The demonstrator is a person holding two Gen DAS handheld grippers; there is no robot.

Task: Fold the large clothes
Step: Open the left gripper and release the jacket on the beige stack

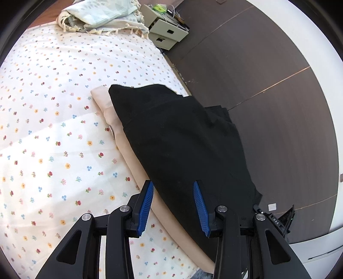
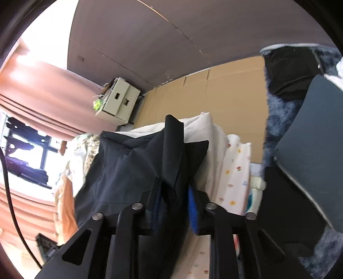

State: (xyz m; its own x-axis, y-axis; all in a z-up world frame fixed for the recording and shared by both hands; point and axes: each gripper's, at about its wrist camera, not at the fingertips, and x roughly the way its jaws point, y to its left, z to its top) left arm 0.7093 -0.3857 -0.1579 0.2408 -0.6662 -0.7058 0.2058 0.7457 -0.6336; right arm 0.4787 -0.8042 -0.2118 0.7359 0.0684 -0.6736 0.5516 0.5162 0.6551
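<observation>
The right gripper (image 2: 174, 188) clenched a fold of the large black cloth garment (image 1: 182, 137) — half-folded over the flowered bed (image 1: 53, 128) — while the left gripper (image 1: 173, 188) hung released.

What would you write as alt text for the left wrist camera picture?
An open left gripper with blue pads hovers over a black garment lying on a folded beige cloth at the edge of a bed with a flowered sheet. A rumpled pale blanket and a small drawer unit sit beyond.
</observation>
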